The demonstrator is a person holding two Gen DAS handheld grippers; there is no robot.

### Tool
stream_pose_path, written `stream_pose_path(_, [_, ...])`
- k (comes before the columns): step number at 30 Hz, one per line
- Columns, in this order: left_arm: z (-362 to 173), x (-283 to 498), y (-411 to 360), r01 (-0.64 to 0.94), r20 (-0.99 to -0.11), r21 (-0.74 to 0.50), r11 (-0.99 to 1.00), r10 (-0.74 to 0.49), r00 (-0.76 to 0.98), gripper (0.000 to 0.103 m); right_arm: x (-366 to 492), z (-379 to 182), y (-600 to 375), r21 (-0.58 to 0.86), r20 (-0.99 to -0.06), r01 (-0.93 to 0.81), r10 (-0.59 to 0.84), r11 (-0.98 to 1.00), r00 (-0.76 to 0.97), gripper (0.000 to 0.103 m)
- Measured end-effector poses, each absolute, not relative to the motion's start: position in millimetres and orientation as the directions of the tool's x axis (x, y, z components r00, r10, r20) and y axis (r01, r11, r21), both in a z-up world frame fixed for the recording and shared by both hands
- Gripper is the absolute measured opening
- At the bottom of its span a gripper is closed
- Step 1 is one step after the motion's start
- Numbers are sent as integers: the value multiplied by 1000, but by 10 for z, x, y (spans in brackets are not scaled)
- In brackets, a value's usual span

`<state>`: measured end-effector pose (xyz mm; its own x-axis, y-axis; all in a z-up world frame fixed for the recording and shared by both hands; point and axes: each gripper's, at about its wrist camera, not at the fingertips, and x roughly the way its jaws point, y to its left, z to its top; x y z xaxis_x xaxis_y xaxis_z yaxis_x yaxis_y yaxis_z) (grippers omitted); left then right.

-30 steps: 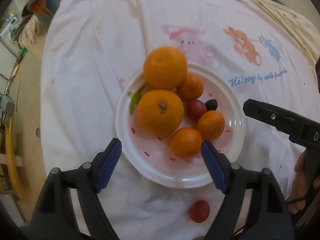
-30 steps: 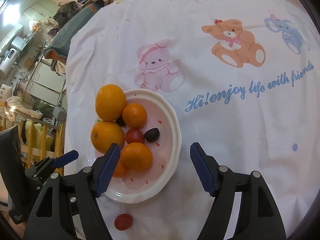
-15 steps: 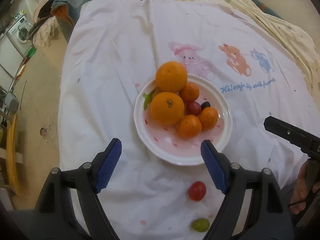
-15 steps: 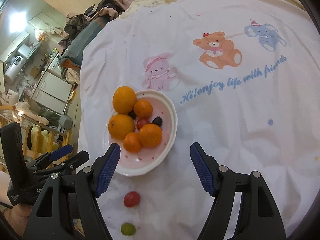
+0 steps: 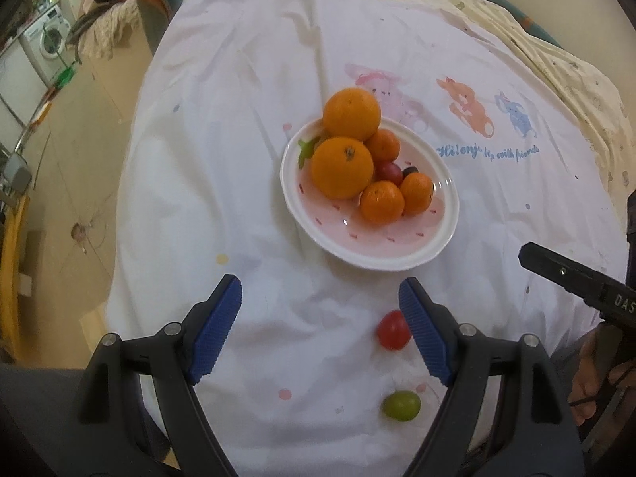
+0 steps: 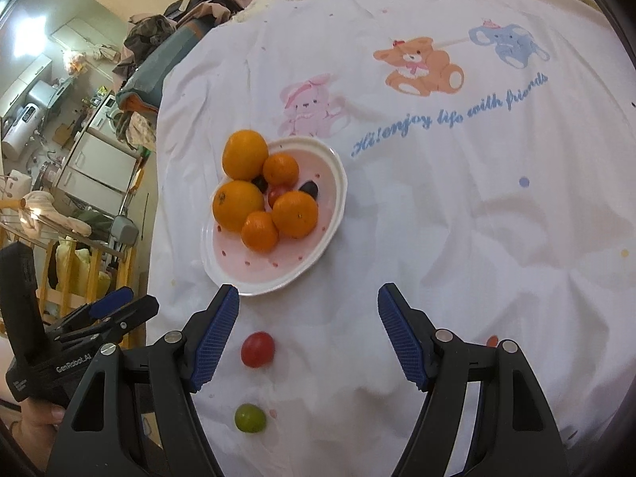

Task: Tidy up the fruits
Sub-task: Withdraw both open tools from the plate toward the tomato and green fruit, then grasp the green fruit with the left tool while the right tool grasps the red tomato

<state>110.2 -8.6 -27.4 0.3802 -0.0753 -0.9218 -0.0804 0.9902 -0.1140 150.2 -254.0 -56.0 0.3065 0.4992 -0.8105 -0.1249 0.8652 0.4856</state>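
Both grippers hovering empty over loose fruit on the bed

The red tomato (image 5: 392,330) is lying just inside the left gripper (image 5: 320,328)'s right jaw, short of the plate (image 5: 445,234); the right gripper (image 6: 308,332) is hanging alongside, both jaws gaping

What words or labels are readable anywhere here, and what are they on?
"Hi! enjoy life with friends": blue script on the white cloth.
"GenRobot.AI": on the left gripper, seen from the right wrist.
"DAS": cut off at the frame edge, on the right gripper, seen from the left wrist.
A smaller label below "GenRobot.AI" is too blurred to read.
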Motion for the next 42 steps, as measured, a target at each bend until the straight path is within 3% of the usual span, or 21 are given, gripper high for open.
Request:
stream_pose_path(12, [-475,871,-230,-31,-939,-171,985,-154,309,78,1514,-696,-2482,461,-840,-78,464,884,281,75])
stream_pose_path(14, [-509,847,-293,-9,-941,-174,985,-164,295,74,1526,-699,-2493,458,-842,-73,458,886,285,75])
stream_pose_path(18, [-665,791,-487,47,-956,-194,980,-199,217,54,1555,-721,-2527,461,-843,-52,455,886,286,75])
stream_pose_path(24, [-907,603,-850,161,-967,-229,960,-243,73,52,1560,-736,-2564,463,-845,-38,453,886,282,75])
stream_pose_path(27, [-1021,578,-893,159,-973,-217,963,-226,42,40,1562,-731,-2569,460,-847,-34,449,888,285,75])
stream_pose_path(32, [-1049,554,-931,172,-975,-210,962,-220,38,38,1567,-730,-2549,455,-849,-44,448,889,281,75])
stream_pose_path(34, [-1055,538,-949,183,-975,-207,961,-217,38,27,1567,-738,-2527,449,-852,-48,444,892,277,75])
stream_pose_path(42, [-862,586,-796,129,-965,-240,962,-251,79,26,1557,-760,-2486,444,-857,-60,444,894,262,75])
